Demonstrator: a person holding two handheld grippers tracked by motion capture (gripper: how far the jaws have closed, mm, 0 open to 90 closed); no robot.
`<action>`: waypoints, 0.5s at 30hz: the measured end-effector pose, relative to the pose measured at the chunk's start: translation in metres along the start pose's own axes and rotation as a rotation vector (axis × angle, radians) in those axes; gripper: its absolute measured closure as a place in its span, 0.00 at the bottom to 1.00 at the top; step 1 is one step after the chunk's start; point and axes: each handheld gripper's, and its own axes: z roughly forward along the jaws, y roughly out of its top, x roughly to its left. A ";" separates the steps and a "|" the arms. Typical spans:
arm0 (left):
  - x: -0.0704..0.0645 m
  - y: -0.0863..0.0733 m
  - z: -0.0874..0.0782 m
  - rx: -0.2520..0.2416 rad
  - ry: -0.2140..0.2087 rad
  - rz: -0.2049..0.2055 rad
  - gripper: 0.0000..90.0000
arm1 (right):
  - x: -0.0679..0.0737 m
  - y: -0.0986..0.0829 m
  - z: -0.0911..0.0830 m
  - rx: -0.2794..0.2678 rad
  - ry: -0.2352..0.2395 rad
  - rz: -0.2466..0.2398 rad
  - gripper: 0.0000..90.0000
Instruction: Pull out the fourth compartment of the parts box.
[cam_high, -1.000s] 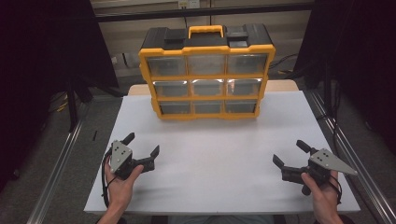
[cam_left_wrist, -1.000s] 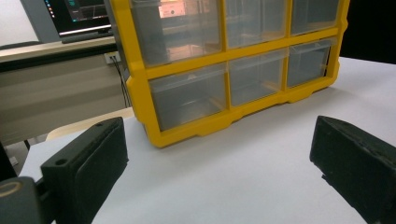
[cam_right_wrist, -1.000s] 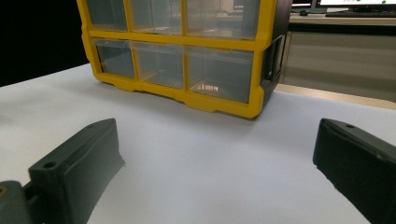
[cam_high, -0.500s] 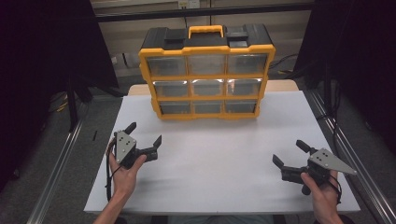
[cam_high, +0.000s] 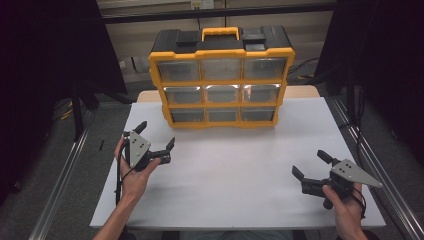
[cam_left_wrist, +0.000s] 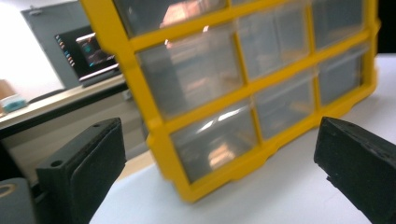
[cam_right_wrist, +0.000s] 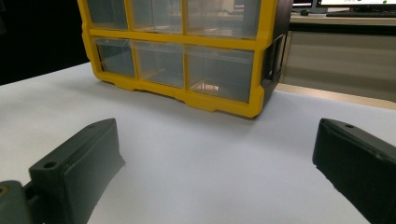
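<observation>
left gripper (cam_high: 156, 136) near drawer cabinet (cam_high: 221, 80)

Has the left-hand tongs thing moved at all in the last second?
Yes. The left tongs have risen up the high view, away from the table's near edge and toward the yellow drawer box, which has stayed put. Their jaws stand open.

From my left gripper view the yellow drawer cabinet (cam_left_wrist: 243, 93) is smeared with blur and cut off at the top and right edges, so I can't tell whether its clear drawers (cam_left_wrist: 196, 77) hold anything (glare washes over the fronts too). My right gripper view crops the cabinet's upper rows. In the high view the drawers are too small and shiny to read, and the cabinet hides the table (cam_high: 240, 170) edge behind it.
</observation>
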 end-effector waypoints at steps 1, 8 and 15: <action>0.000 0.000 0.000 -0.009 -0.002 0.024 0.02 | 0.000 0.000 0.000 0.000 0.002 0.002 0.01; 0.002 0.006 0.005 -0.021 -0.006 0.100 0.01 | 0.000 0.000 0.001 0.000 0.003 -0.003 0.01; 0.007 0.018 0.009 -0.014 0.015 0.228 0.02 | -0.001 0.000 0.000 -0.001 -0.006 0.008 0.01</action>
